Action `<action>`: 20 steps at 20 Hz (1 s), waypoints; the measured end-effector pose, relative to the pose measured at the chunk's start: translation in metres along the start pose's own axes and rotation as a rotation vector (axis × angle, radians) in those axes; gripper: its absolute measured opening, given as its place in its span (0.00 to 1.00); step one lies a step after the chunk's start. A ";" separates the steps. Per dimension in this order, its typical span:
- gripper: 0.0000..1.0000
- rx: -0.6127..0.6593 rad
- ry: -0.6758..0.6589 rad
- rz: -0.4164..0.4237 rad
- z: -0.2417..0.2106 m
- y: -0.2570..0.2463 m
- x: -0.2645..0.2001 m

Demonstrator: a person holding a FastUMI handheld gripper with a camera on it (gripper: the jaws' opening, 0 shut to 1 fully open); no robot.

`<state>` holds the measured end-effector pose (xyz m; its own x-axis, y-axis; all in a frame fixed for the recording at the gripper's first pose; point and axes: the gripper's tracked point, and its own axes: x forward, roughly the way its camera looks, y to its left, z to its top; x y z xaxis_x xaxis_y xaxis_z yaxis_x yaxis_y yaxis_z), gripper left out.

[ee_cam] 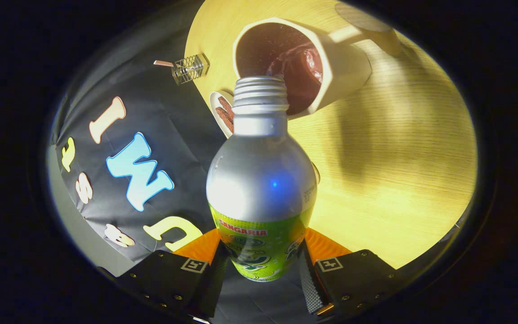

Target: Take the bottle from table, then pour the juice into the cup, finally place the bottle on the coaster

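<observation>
My gripper (261, 261) is shut on a silver bottle (261, 175) with a green label, both fingers pressing its lower body. The bottle is uncapped and tipped, its threaded mouth right at the rim of a white mug (344, 63) just beyond it. Dark reddish juice (304, 67) lies inside the mug. The mug's handle points away from the bottle, over the wooden table (398, 157). A sliver of a round thing (315, 173) peeks out behind the bottle's shoulder; I cannot tell what it is.
A small white dish (222, 112) with brown sticks sits near the table's edge, beside the bottle's neck. A small clear wire-like holder (190, 68) stands at the table's edge beyond it. The booth's black cloth wall hangs alongside the table.
</observation>
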<state>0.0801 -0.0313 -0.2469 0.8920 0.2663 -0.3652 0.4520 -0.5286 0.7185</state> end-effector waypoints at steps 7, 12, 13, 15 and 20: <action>0.73 0.037 0.017 0.002 0.001 0.004 -0.004; 0.73 0.077 0.032 -0.010 -0.003 0.005 -0.005; 0.73 0.086 0.035 -0.010 -0.006 0.004 -0.005; 0.73 0.095 0.046 -0.018 -0.008 0.005 -0.006; 0.73 0.124 0.054 -0.040 -0.008 0.002 -0.005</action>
<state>0.0765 -0.0272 -0.2383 0.8733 0.3308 -0.3575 0.4869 -0.6109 0.6243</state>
